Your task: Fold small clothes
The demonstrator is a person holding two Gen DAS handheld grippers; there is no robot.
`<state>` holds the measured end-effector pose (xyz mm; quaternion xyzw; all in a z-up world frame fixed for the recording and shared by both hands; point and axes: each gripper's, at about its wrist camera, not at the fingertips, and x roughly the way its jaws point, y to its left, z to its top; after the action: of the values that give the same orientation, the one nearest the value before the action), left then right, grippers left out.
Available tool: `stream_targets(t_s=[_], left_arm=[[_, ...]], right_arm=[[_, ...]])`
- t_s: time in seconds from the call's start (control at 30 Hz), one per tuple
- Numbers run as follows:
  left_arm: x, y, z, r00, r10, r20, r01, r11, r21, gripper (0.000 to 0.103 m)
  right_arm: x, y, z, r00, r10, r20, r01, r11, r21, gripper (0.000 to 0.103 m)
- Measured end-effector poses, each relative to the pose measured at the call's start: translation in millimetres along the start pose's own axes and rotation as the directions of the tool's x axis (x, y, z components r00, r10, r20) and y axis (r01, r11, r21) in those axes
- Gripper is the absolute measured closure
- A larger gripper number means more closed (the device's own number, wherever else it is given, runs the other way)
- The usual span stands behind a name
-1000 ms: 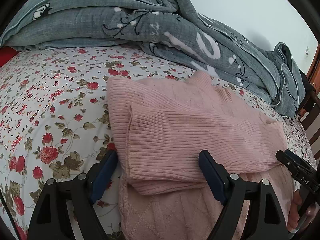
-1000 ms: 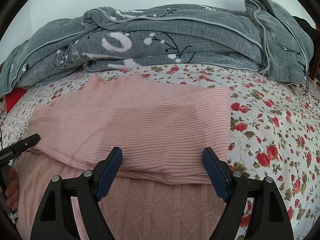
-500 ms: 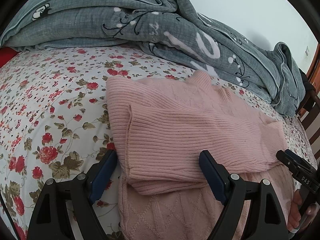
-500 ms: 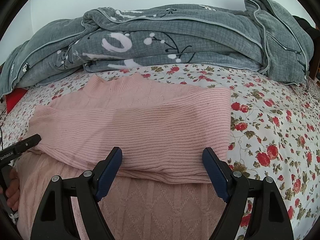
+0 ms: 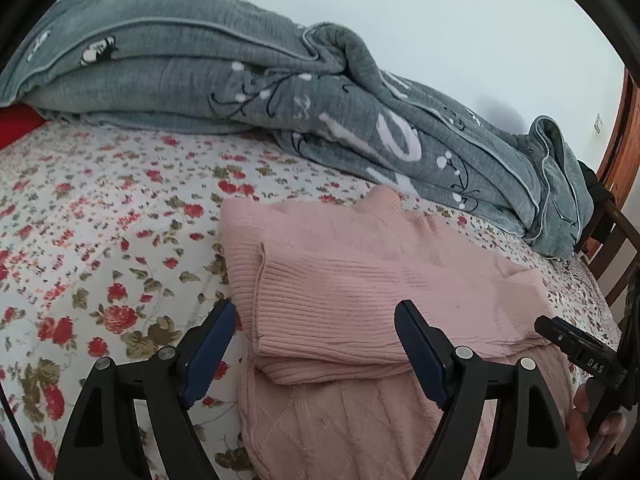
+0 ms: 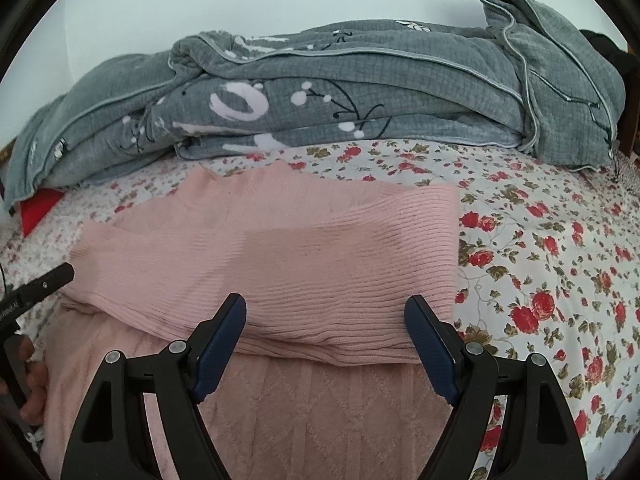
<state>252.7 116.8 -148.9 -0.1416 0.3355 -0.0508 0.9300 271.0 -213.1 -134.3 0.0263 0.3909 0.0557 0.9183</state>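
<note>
A pink knitted sweater (image 5: 360, 292) lies flat on the flowered bed sheet, its ribbed sleeves folded across the body. It also shows in the right wrist view (image 6: 304, 264). My left gripper (image 5: 316, 340) is open and empty, just above the sweater's near left part, jaws straddling the folded sleeve edge. My right gripper (image 6: 326, 334) is open and empty over the sweater's near right part. The right gripper's tip shows at the right in the left wrist view (image 5: 576, 344); the left gripper's tip shows at the left in the right wrist view (image 6: 40, 284).
A crumpled grey quilt (image 5: 280, 92) lies along the back of the bed, also in the right wrist view (image 6: 360, 92). The flowered sheet (image 5: 100, 248) spreads left of the sweater and right of it (image 6: 560, 260). A wooden bed frame (image 5: 616, 240) stands at far right.
Both grippers have drawn back slightly and lifted a little from the sweater. The sweater has not moved.
</note>
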Motion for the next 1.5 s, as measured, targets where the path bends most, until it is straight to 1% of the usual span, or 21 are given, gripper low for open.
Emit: stream_targets(t_s=[0.13,0.23,0.33,0.4,0.43,0.47,0.6,0.67,0.73,0.8,0.83,0.87,1.0,1.1,1.13,1.17,1.23,1.33,1.4,1.47,1.5], left_arm=[[-4.6,-3.5,0.1,1.0,0.015,0.017,-0.016,1.0,0.019,0.027],[-11.6,-2.7,-0.8,0.999,-0.012,0.033,0.012,1.0,0.001,0.027],[-19.6,-5.3,-1.7,0.998,-0.024,0.062,0.024,1.0,0.005,0.027],[-23.7,-7.7,-3.7,0.997,-0.024,0.072,0.023,1.0,0.008,0.027],[-26.3,-8.1,-5.0,0.997,-0.023,0.075,0.023,1.0,0.006,0.027],[-28.5,-8.5,-5.8,0.997,-0.027,0.074,0.027,1.0,0.002,0.027],[-37.1,-13.8,-9.4,0.996,-0.041,0.076,0.04,0.999,0.014,0.026],[-42.5,-18.4,-12.9,0.997,-0.043,0.069,0.042,0.999,0.024,0.026],[-49.9,-20.2,-20.0,0.996,-0.069,0.052,0.069,0.998,0.011,0.026],[-60.7,-20.8,-28.9,0.994,-0.096,0.051,0.097,0.995,-0.005,0.027],[-68.2,-21.2,-34.4,0.993,-0.105,0.057,0.106,0.994,-0.001,0.027],[-76.0,-21.3,-39.9,0.992,-0.103,0.068,0.103,0.995,0.006,0.027],[-106.8,-13.5,-68.3,0.991,-0.096,0.095,0.096,0.995,0.013,0.027],[-124.5,-5.1,-93.2,0.994,-0.09,0.06,0.09,0.996,0.014,0.026],[-129.1,-2.3,-101.1,0.995,-0.091,0.034,0.091,0.996,0.016,0.027],[-133.5,-0.5,-107.4,0.995,-0.097,0.011,0.097,0.995,0.014,0.027],[-145.6,1.9,-118.3,0.996,-0.091,-0.022,0.091,0.996,0.012,0.027],[-163.9,-0.8,-137.5,0.994,-0.087,-0.073,0.09,0.995,0.039,0.027],[-170.1,-3.7,-150.5,0.992,-0.08,-0.098,0.086,0.994,0.06,0.028],[-171.7,-6.4,-164.9,0.989,-0.049,-0.138,0.061,0.995,0.083,0.04],[-171.5,-6.3,-170.5,0.988,-0.039,-0.148,0.051,0.995,0.081,0.043]], right_arm=[[-9.2,-7.9,-1.7,0.999,0.013,0.04,-0.015,0.998,0.055,0.022],[-26.1,-14.4,-3.4,0.994,-0.014,0.11,0.002,0.994,0.105,0.022],[-44.8,-17.9,-3.7,0.985,-0.005,0.171,-0.015,0.993,0.12,0.024],[-55.4,-16.9,-5.3,0.979,-0.041,0.2,0.02,0.994,0.105,0.035],[-62.5,-15.1,-7.3,0.971,-0.075,0.226,0.056,0.995,0.088,0.045],[-69.3,-13.9,-10.0,0.966,-0.102,0.239,0.087,0.994,0.069,0.049],[-92.7,-18.4,-29.9,0.968,-0.119,0.219,0.111,0.993,0.049,0.049],[-105.2,-21.6,-43.8,0.975,-0.118,0.187,0.11,0.992,0.055,0.049],[-116.2,-22.5,-57.7,0.984,-0.104,0.148,0.099,0.994,0.039,0.049],[-125.8,-21.0,-72.8,0.987,-0.111,0.117,0.109,0.994,0.021,0.049],[-130.5,-20.0,-80.9,0.989,-0.109,0.096,0.11,0.994,0.004,0.046],[-134.1,-19.6,-89.7,0.992,-0.106,0.075,0.106,0.994,-0.005,0.043],[-147.9,-19.1,-125.6,0.996,-0.093,0.019,0.093,0.996,-0.013,0.043],[-156.6,-15.3,-152.3,0.998,-0.064,-0.02,0.063,0.998,-0.022,0.043],[-159.0,-14.3,-158.9,0.998,-0.059,-0.027,0.059,0.998,-0.025,0.045],[-162.7,-12.0,-167.7,0.998,-0.06,-0.029,0.059,0.998,-0.032,0.051],[-167.9,-8.8,-177.7,0.997,-0.066,-0.026,0.064,0.997,-0.042,0.054],[-174.2,-5.3,-190.5,0.999,-0.033,-0.033,0.032,0.999,-0.042,0.06],[-177.0,-4.7,-196.6,0.999,-0.029,-0.019,0.028,0.999,-0.026,0.06],[-174.1,-4.6,-200.4,0.999,-0.026,-0.027,0.025,0.999,-0.019,0.062],[-171.3,-5.0,-202.4,0.999,-0.027,-0.039,0.026,1.0,-0.012,0.064]])
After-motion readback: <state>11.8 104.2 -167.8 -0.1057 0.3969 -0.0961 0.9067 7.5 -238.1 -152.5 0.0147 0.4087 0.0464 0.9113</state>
